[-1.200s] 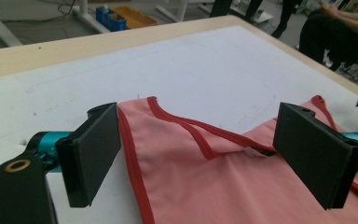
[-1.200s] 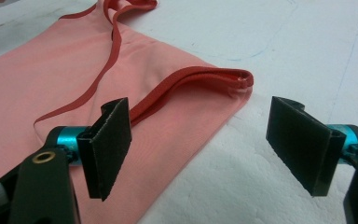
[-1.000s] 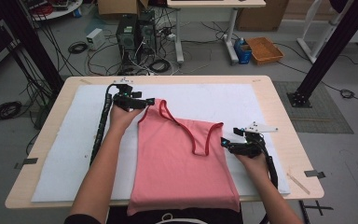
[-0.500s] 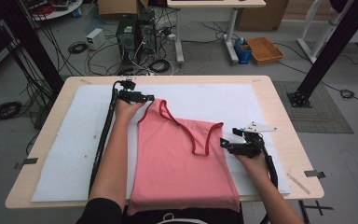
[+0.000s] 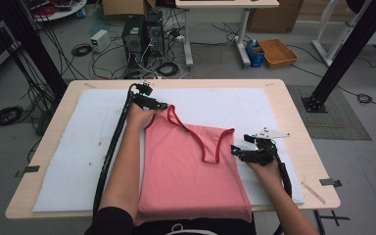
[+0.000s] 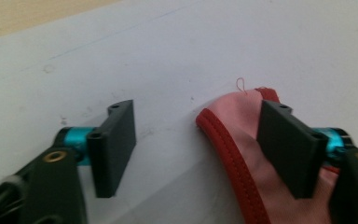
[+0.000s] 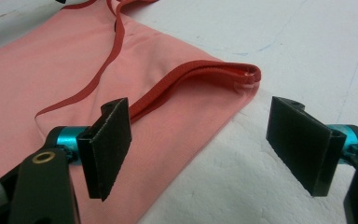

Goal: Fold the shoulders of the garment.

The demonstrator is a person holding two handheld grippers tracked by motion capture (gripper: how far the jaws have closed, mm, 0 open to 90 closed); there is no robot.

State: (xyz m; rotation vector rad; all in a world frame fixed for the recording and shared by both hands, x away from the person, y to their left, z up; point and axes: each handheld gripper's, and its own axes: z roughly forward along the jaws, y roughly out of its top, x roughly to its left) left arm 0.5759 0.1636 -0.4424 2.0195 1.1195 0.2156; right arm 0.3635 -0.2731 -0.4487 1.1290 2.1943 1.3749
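**Both grippers set at the shoulder straps of a pink tank top**

A pink tank top [image 5: 191, 171] with dark red trim lies flat on a white pad [image 5: 78, 161] that covers the wooden bench [image 5: 44, 142], its hem toward the person and its two straps pointing away. The left gripper [image 5: 162, 105] sits at the far left strap [image 6: 223, 128]. Its jaws have just been closing but stand apart: one rests over the pink cloth beside the strap's end, the other on bare pad, and the strap's tip lies between them without being pinched. The right gripper [image 5: 236, 151] is at the right strap [image 7: 205, 74], low over the pad. Its jaws are spread wide, one above the pink cloth and one above the pad, with the corner of the strap ahead of them and untouched.
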